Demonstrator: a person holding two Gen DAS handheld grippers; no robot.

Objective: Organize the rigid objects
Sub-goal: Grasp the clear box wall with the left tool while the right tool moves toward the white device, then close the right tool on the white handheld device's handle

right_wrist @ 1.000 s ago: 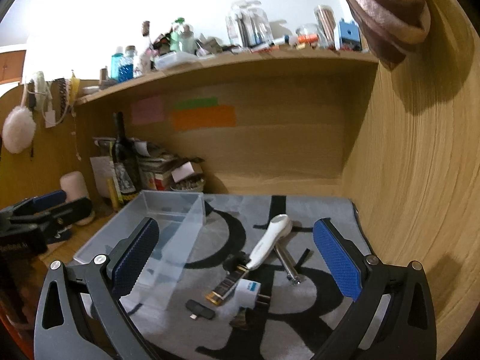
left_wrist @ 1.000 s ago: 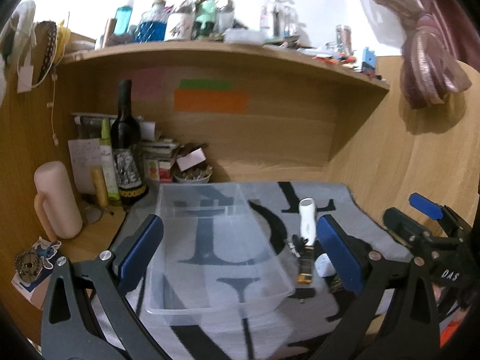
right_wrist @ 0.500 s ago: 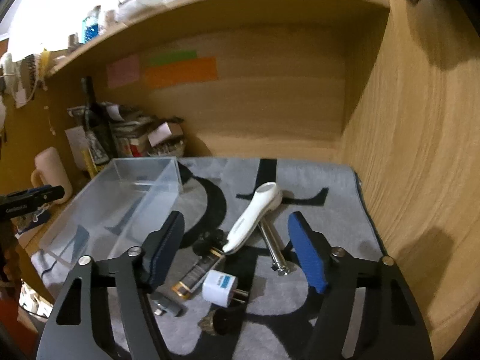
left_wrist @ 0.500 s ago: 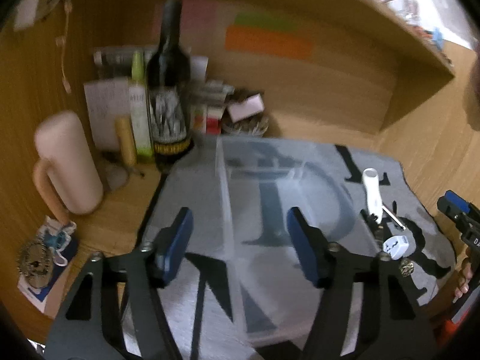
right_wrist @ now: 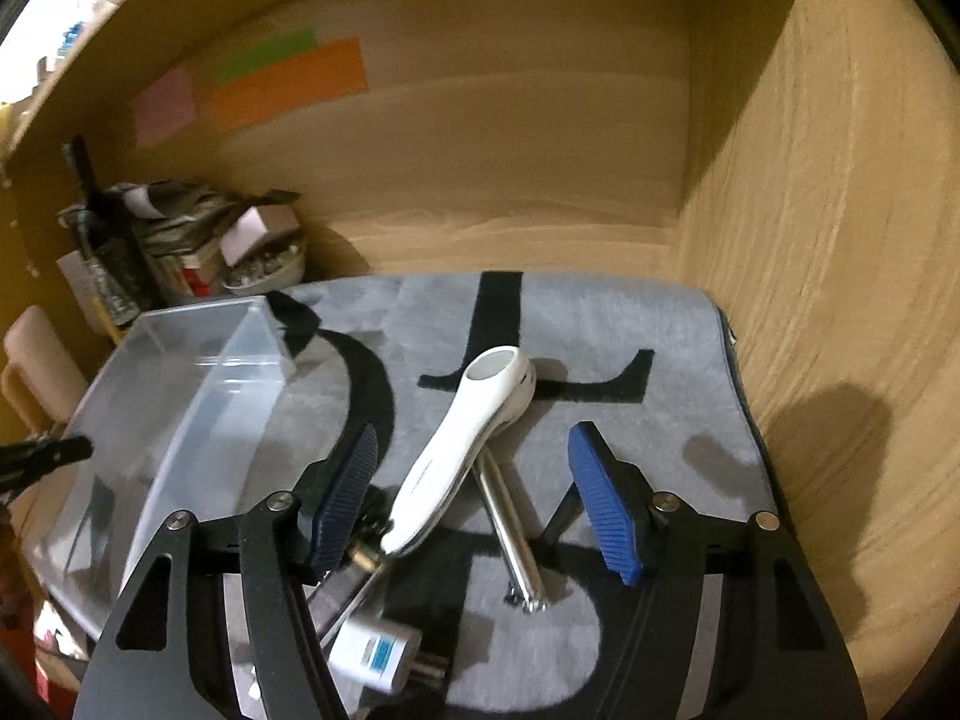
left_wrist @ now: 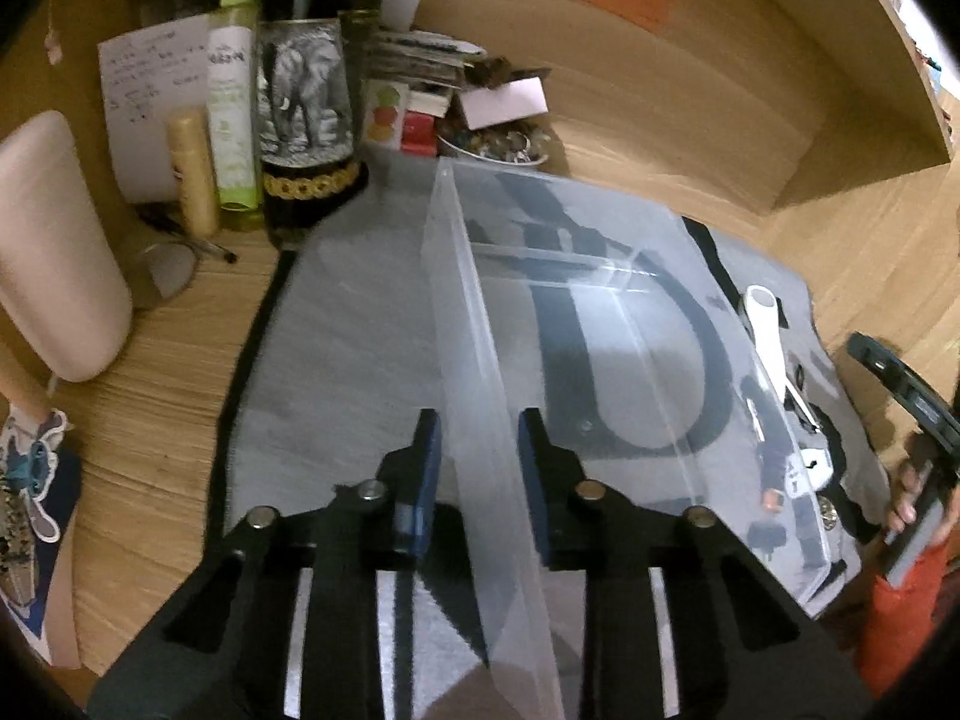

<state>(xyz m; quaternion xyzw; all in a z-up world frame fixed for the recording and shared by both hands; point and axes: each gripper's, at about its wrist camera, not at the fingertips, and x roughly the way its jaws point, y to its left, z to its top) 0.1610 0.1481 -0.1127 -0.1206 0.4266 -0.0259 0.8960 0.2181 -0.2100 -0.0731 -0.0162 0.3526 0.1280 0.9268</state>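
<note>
A clear plastic bin (left_wrist: 600, 324) stands on the left half of a grey mat (right_wrist: 630, 324). My left gripper (left_wrist: 480, 450) straddles the bin's left wall; its jaws are closing, with the wall between the pads and a thin gap still showing. Right of the bin lie a white handheld device (right_wrist: 474, 444), a metal bolt (right_wrist: 510, 534), a white plug adapter (right_wrist: 375, 654) and small dark pieces. My right gripper (right_wrist: 474, 441) hangs low over the device and bolt, jaws half narrowed on either side, touching neither. The device (left_wrist: 765, 330) also shows through the bin.
A wine bottle (left_wrist: 306, 90), a green bottle (left_wrist: 231, 108), a pink padded cylinder (left_wrist: 54, 246) and a bowl of small items (left_wrist: 492, 144) crowd the back left. A wooden side wall (right_wrist: 810, 300) rises just right of the mat.
Both grippers came forward and down. The left jaws narrowed from wide open around the bin's left wall. The right jaws narrowed and now sit over the white device and bolt.
</note>
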